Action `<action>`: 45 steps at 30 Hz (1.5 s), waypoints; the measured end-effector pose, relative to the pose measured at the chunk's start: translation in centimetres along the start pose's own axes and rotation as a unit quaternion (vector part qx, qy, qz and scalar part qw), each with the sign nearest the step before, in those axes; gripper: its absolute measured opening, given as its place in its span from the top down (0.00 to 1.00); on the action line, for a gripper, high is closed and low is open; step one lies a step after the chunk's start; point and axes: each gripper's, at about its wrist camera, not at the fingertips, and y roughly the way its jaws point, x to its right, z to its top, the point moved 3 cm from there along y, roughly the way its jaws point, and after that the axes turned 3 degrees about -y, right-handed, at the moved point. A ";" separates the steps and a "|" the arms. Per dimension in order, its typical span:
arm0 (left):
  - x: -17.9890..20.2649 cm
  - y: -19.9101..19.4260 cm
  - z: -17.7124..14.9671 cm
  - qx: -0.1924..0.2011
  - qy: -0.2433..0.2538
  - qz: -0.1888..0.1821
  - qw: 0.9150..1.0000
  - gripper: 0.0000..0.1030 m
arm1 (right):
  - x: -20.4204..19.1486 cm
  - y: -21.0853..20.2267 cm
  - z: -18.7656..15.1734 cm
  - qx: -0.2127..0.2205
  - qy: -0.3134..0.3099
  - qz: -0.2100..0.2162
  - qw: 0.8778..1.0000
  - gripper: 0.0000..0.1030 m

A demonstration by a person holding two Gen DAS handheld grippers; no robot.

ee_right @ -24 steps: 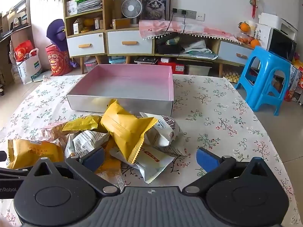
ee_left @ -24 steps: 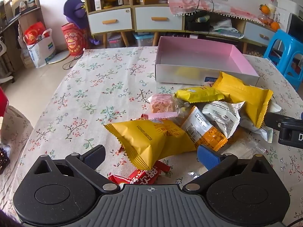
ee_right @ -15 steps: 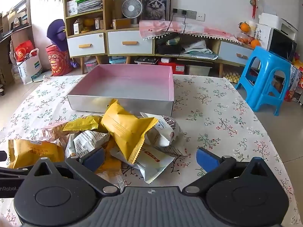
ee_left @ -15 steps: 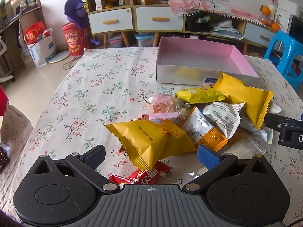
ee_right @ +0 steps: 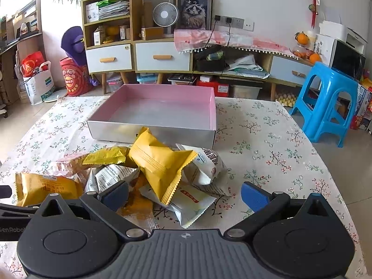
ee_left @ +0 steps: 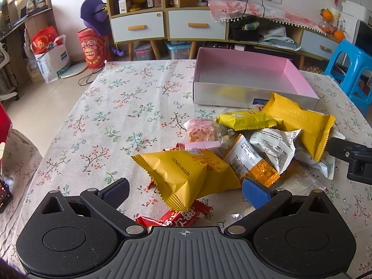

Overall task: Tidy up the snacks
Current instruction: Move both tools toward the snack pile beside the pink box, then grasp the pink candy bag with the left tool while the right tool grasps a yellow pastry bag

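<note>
A pile of snack packets lies on the flowered tablecloth in front of an empty pink-lined box [ee_left: 246, 76] [ee_right: 160, 109]. My left gripper [ee_left: 186, 189] is open and empty, its jaws on either side of a big yellow packet [ee_left: 186, 174] with a red packet [ee_left: 176, 216] under it. My right gripper [ee_right: 184, 191] is open and empty, straddling another yellow packet [ee_right: 160, 162] and a white packet [ee_right: 193, 205]. A small yellow packet [ee_left: 244, 119], a pink cracker packet [ee_left: 201, 131] and white printed packets [ee_left: 274, 146] lie between them. The right gripper's body shows at the left wrist view's right edge [ee_left: 351, 158].
A blue plastic stool [ee_right: 325, 102] stands off the table's right side. Cabinets with drawers [ee_right: 139, 55] line the far wall. The tablecloth [ee_left: 121, 107] left of the pile is bare, with the table edge and floor beyond it.
Almost nothing: the left gripper's view has crept very slightly, and both grippers stay open over the pile.
</note>
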 end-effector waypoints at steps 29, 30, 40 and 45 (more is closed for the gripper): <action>-2.1 0.8 1.9 0.019 0.113 -0.155 0.981 0.00 | 0.7 2.2 0.8 0.029 -0.087 0.068 0.993 0.10; -2.3 0.8 2.1 0.017 0.116 -0.159 0.980 0.00 | 0.8 2.3 1.0 0.034 -0.092 0.066 0.993 0.10; -3.2 2.3 5.8 -0.005 0.113 -0.166 0.980 0.00 | 0.2 3.6 3.7 0.029 -0.140 0.136 0.980 0.22; -3.2 5.5 6.6 -0.016 0.064 -0.190 0.980 0.07 | -1.1 4.7 4.5 0.025 -0.174 0.162 0.971 0.34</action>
